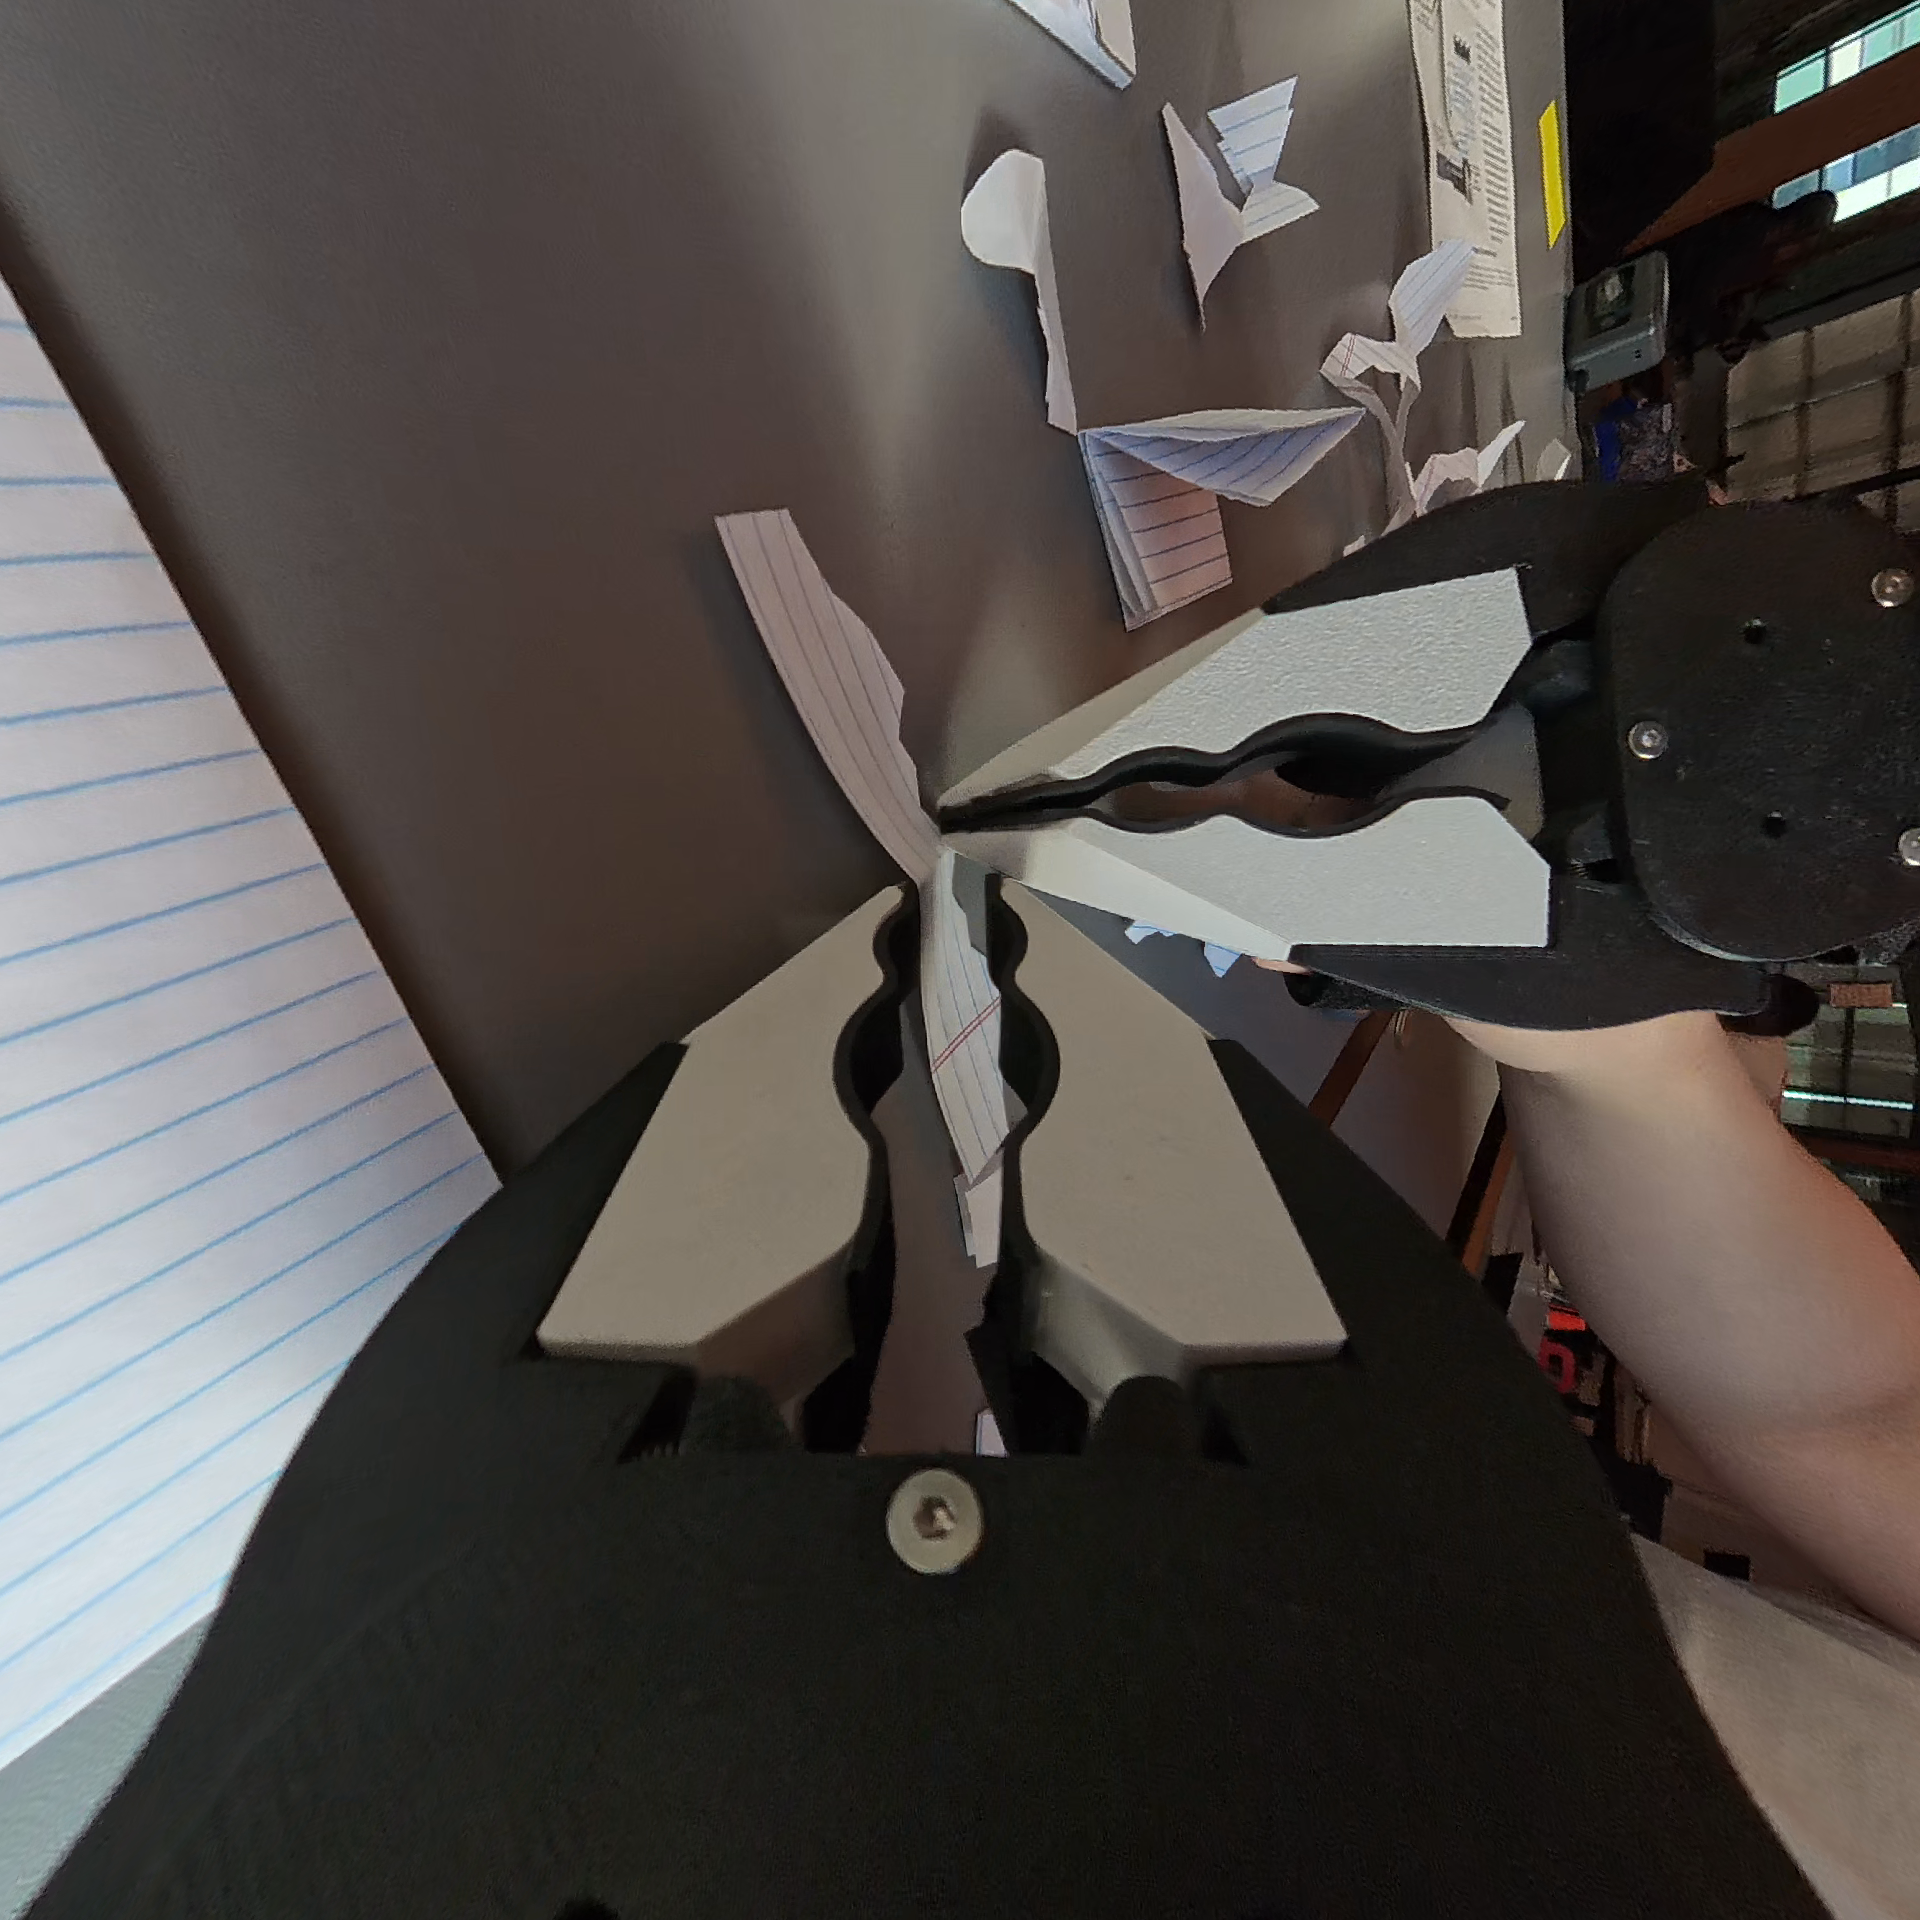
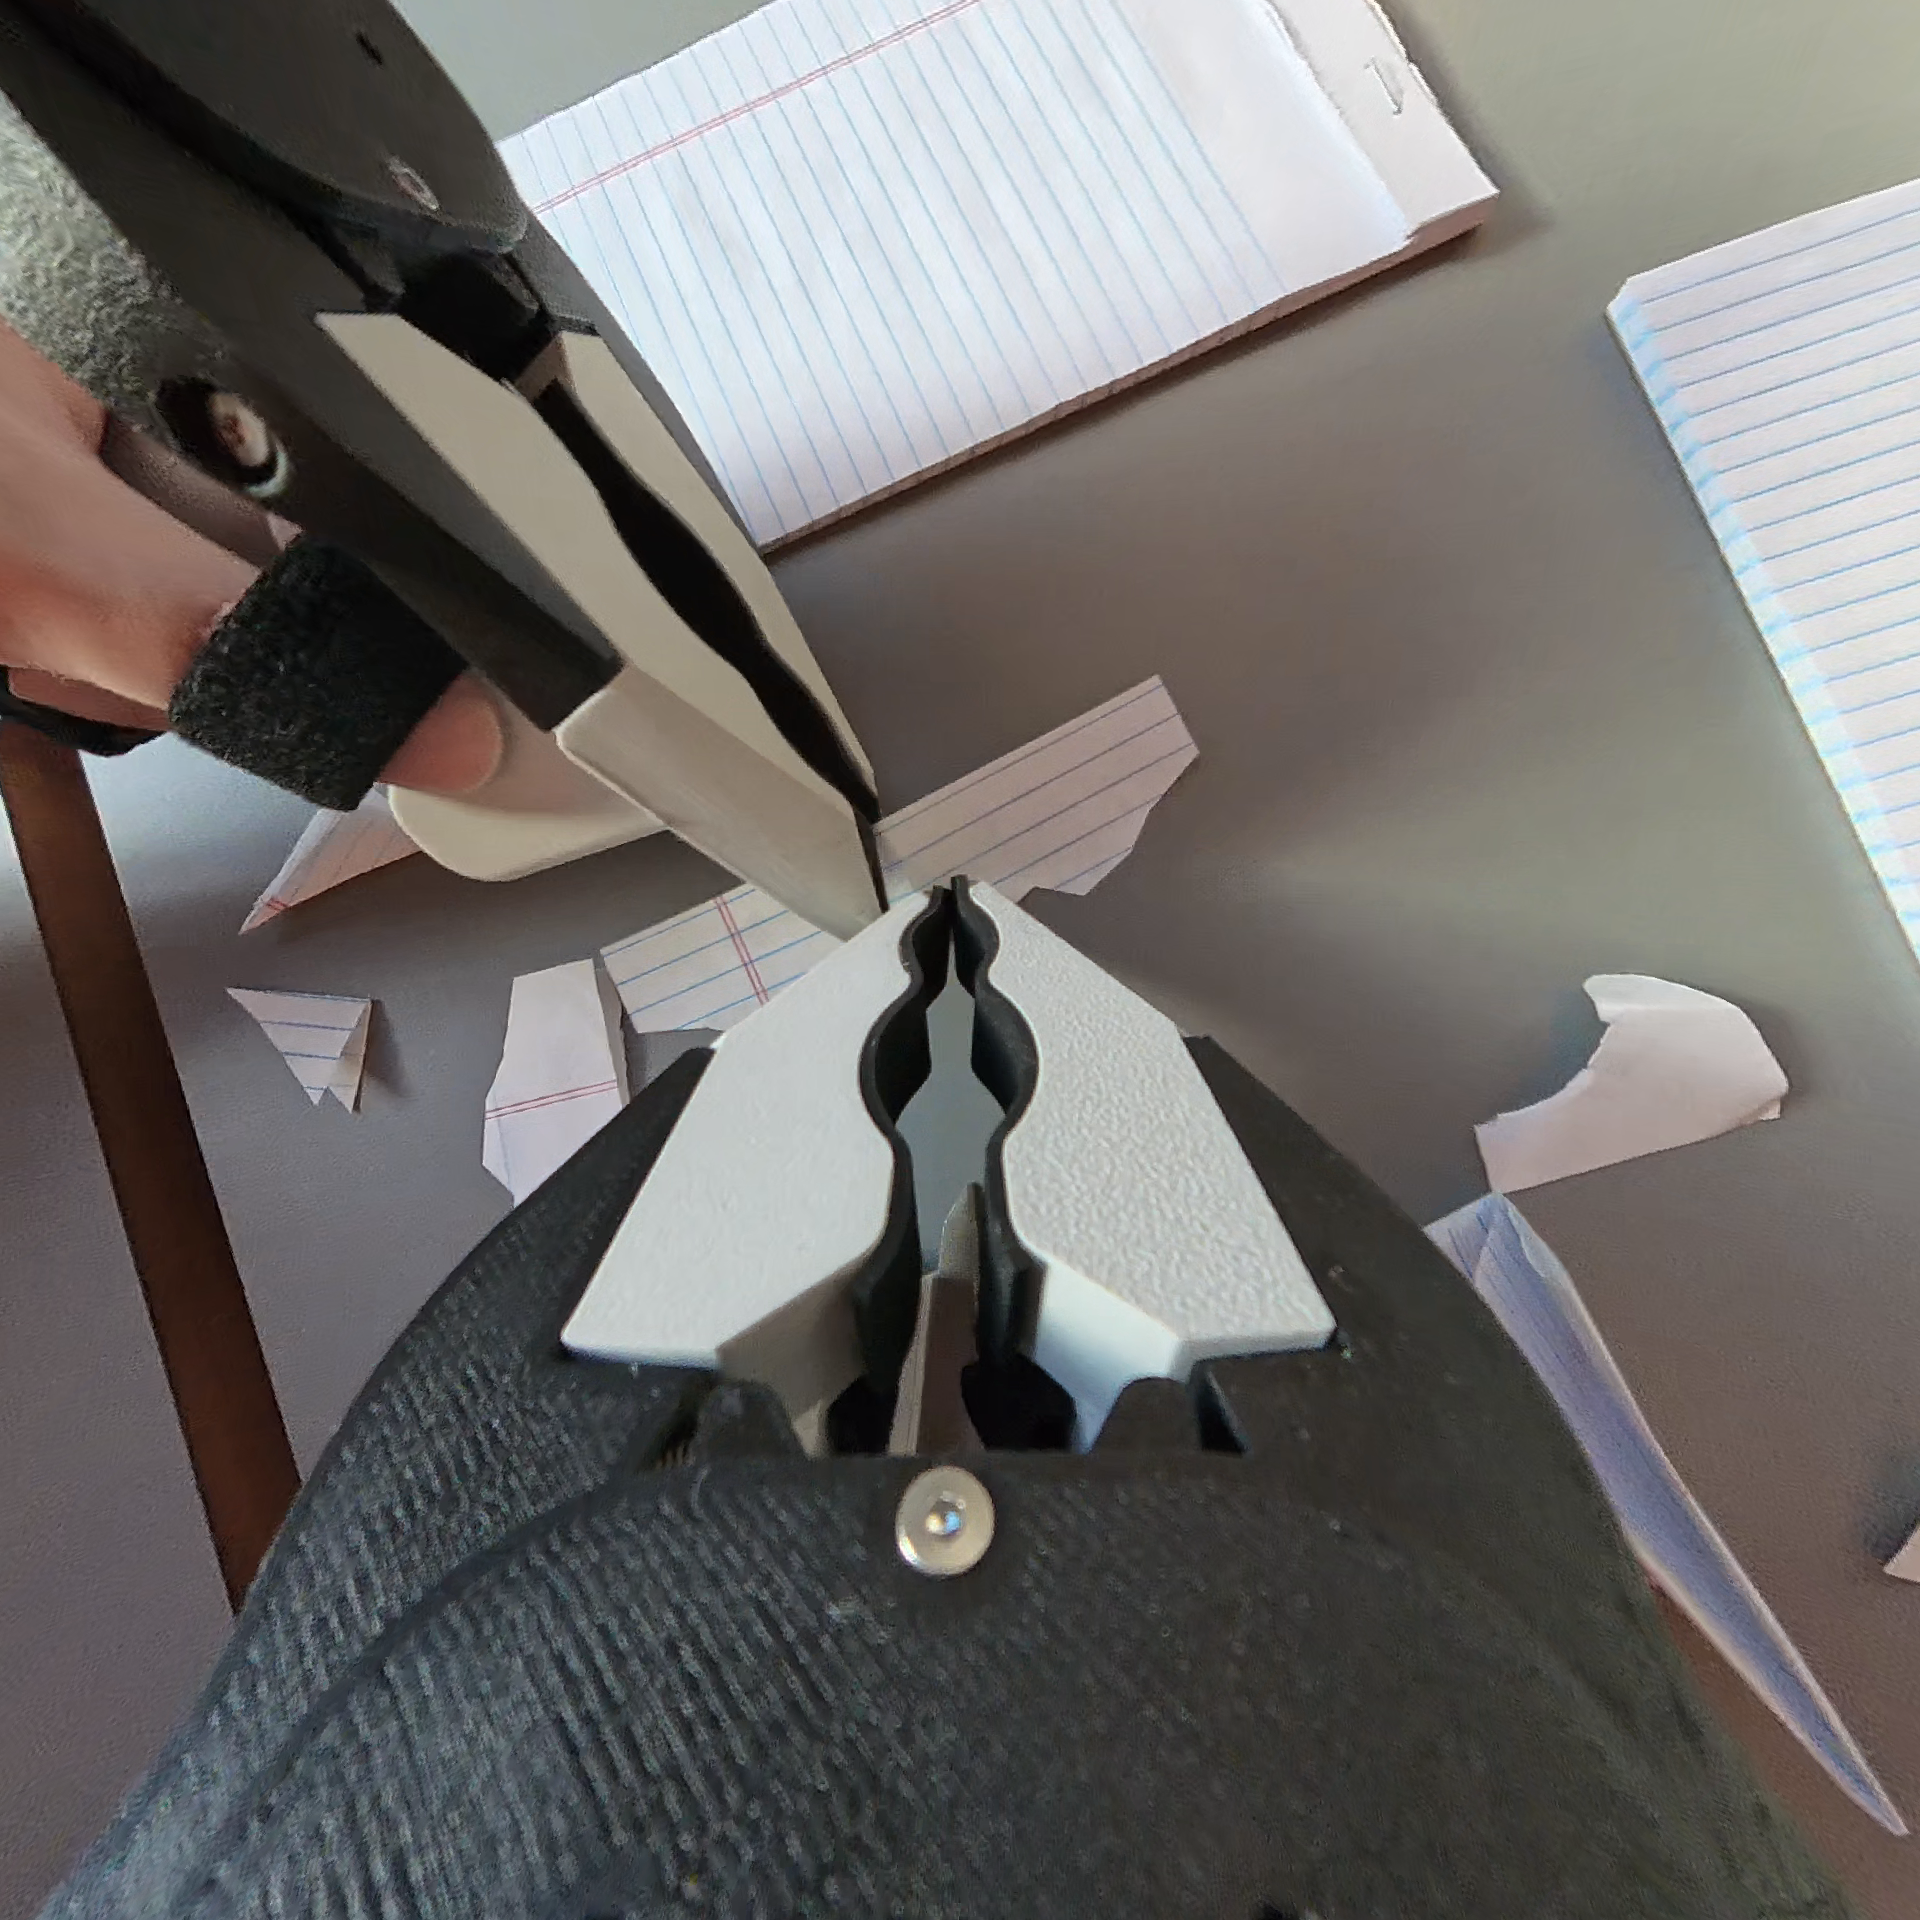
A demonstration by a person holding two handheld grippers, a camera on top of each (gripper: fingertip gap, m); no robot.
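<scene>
The left claw (image 1: 951, 894) is clenched on a torn strip of lined paper (image 1: 821, 665) above the grey tabletop (image 1: 468, 416). The right claw (image 2: 953, 896) pinches the same strip (image 2: 1049, 805), tips nearly touching. Lined notepads (image 2: 935, 260) lie behind, torn scraps (image 2: 1631, 1081) scattered around; a printed sheet (image 1: 1465, 166) is too small to read

Counts, both views:
- grippers: two, left gripper (image 1: 951, 883), right gripper (image 2: 954, 888)
- lined pads (image 2: 935, 239) on desk (image 2: 1403, 644): two in right wrist view
- torn lined strip (image 1: 821, 665) pinched between grippers: one
- loose torn or folded paper scraps (image 1: 1164, 499) on desk: about eight in left wrist view, exact number unclear
- printed sheet (image 1: 1465, 156): one
</scene>
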